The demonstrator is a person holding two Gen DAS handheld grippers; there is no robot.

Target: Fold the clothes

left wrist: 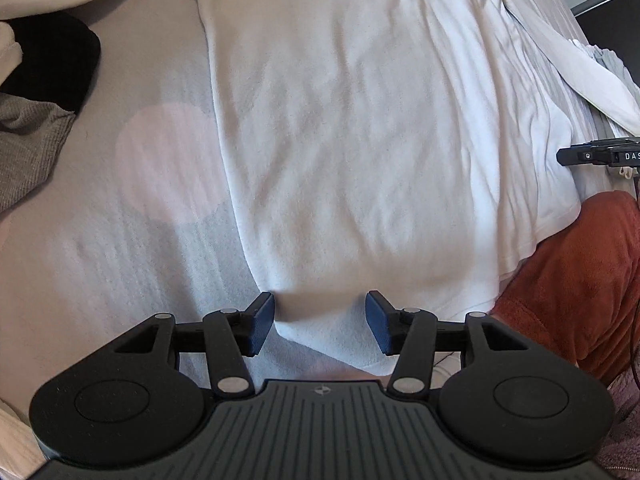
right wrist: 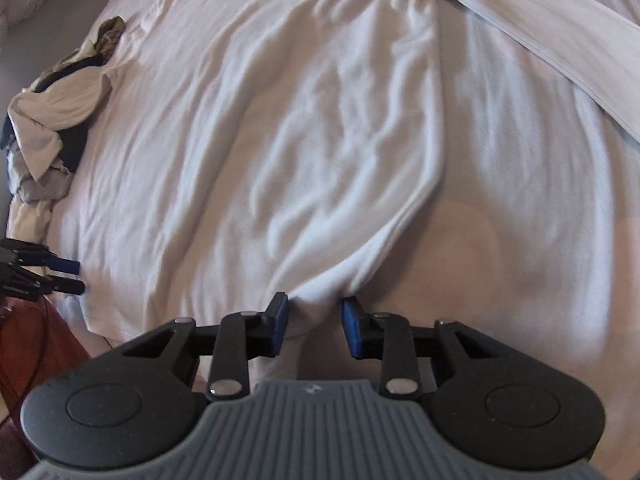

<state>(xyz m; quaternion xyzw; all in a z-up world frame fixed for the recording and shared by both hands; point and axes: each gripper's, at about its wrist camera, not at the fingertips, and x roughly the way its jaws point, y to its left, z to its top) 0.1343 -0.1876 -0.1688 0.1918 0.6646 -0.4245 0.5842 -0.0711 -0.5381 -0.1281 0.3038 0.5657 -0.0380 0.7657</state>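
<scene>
A white garment (left wrist: 340, 140) lies spread and wrinkled on the pale grey bed sheet (left wrist: 120, 240). Its near left corner sits between the blue pads of my left gripper (left wrist: 320, 322), which stands open, pads wide apart and not pinching the cloth. In the right wrist view the same garment (right wrist: 280, 140) gathers into a bunched near corner between the pads of my right gripper (right wrist: 316, 326). Those pads stand apart at the cloth's sides without squeezing it. The left gripper (right wrist: 80, 277) shows at the left edge of that view.
A pile of black, cream and grey knit clothes (left wrist: 40, 80) lies at the left, seen again as a heap (right wrist: 52, 128). Rust-red fabric (left wrist: 580, 280) borders the near right. A white sleeve (right wrist: 540, 40) crosses the far right of the bed.
</scene>
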